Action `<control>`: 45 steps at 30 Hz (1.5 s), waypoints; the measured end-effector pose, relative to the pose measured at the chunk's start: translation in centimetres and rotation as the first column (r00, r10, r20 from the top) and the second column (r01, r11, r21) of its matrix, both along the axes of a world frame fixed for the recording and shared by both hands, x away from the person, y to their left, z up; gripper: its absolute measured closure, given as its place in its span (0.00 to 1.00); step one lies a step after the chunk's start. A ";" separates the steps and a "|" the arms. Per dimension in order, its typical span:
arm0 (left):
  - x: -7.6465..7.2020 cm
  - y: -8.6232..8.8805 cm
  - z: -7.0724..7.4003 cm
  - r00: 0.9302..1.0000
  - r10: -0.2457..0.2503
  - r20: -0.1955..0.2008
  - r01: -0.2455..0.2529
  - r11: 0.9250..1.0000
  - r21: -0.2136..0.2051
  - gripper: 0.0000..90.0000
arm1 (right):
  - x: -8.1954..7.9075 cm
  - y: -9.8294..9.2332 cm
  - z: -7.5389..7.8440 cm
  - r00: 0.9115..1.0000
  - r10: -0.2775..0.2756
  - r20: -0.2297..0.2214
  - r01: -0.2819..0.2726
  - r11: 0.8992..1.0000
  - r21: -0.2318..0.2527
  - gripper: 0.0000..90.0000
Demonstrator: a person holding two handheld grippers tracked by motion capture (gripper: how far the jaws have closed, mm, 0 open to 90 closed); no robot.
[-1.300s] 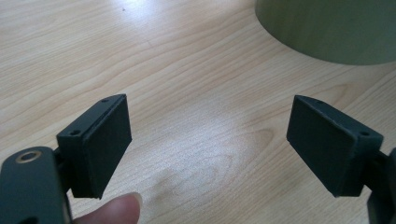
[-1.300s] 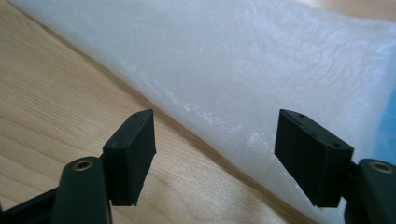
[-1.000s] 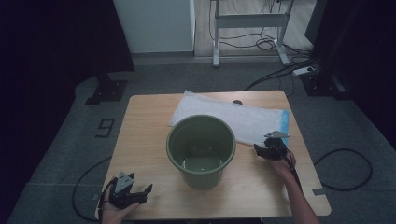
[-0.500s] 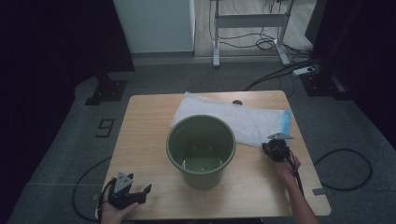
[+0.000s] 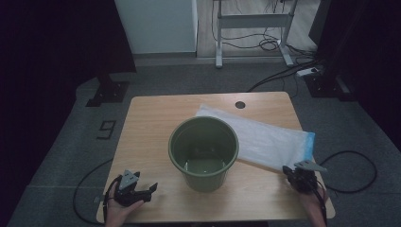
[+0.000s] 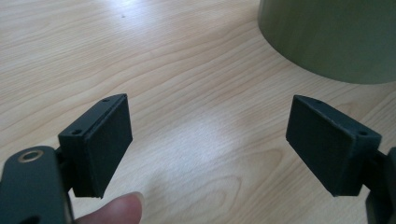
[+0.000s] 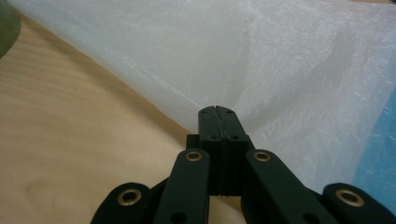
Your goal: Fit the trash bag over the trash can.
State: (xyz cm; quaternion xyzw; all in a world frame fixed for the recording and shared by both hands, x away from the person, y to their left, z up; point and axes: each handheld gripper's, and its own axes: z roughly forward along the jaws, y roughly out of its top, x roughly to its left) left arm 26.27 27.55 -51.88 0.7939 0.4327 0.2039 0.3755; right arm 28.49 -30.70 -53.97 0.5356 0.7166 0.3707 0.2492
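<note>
Right gripper (image 7: 217,112): jaws clenched, pinching nothing visible. The translucent white plastic bag (image 7: 261,70) lies just ahead of them, long axis crosswise. Left gripper (image 6: 210,154): jaws released, well apart from it.

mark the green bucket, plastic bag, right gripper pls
green bucket (image 5: 204,177): high view, front outer wall.
plastic bag (image 5: 265,139): high view, middle of the sheet.
right gripper (image 7: 218,112): right gripper view, tips of the shut jaws.

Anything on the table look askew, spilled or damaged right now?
Nothing spilled or damaged. The plastic bag lies flat but skewed across the table, partly behind the upright green bucket. The right gripper is shut at the bag's near edge.
</note>
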 end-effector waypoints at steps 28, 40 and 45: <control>0.1 -0.8 -0.2 1.000 -0.012 -0.005 0.012 1.000 0.027 0.15 | -1.6 3.6 1.4 0.993 0.084 0.086 -0.084 0.996 0.000 0.36; -0.8 -0.1 -0.3 1.000 0.016 -0.003 -0.016 0.999 0.031 0.15 | 5.3 11.4 -0.7 0.981 0.192 0.016 -0.190 0.979 -0.067 0.29; -1.0 0.1 -0.3 1.000 0.023 -0.005 -0.022 0.999 0.034 0.15 | 5.9 12.0 -1.1 0.980 0.201 -0.005 -0.200 0.975 -0.099 0.32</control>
